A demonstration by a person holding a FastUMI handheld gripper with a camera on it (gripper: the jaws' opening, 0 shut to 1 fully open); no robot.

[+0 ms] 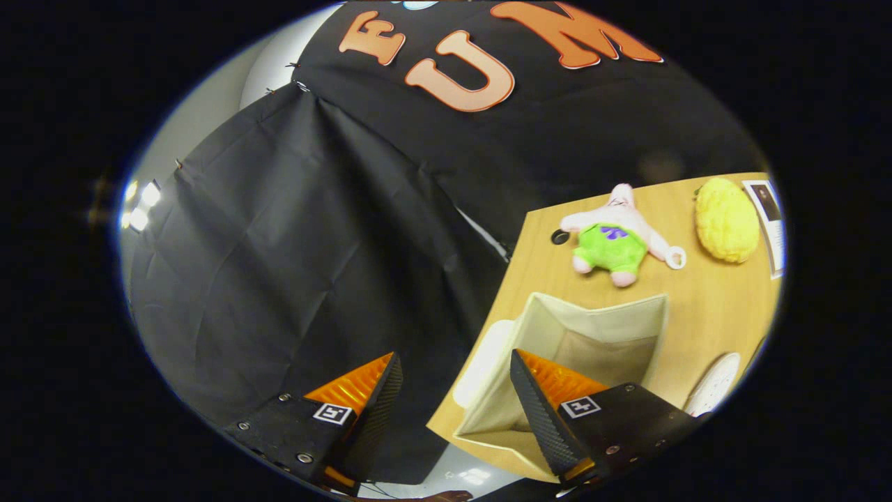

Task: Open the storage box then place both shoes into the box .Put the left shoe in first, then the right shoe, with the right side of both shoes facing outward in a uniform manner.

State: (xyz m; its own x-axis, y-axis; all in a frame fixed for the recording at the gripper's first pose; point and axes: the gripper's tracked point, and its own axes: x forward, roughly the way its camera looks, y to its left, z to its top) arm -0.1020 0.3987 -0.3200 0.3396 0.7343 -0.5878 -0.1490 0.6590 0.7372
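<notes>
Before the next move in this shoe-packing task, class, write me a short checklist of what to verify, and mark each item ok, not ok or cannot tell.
1. Storage box open, lid off: ok.
2. Box interior free of shoes: ok as far as visible; one finger hides part of it.
3. Fingers apart and holding nothing, gripper ready: ok.
4. A white shoe lies on the table beside the box; left or right: cannot tell.
5. Second shoe located: cannot tell.
6. Plush toys, pink-and-green and yellow, lie beyond the box, out of the way: ok.

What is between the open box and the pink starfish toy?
Just bare wooden table between the storage box and the starfish plush, seen in the gripper view. The gripper is open.
</notes>
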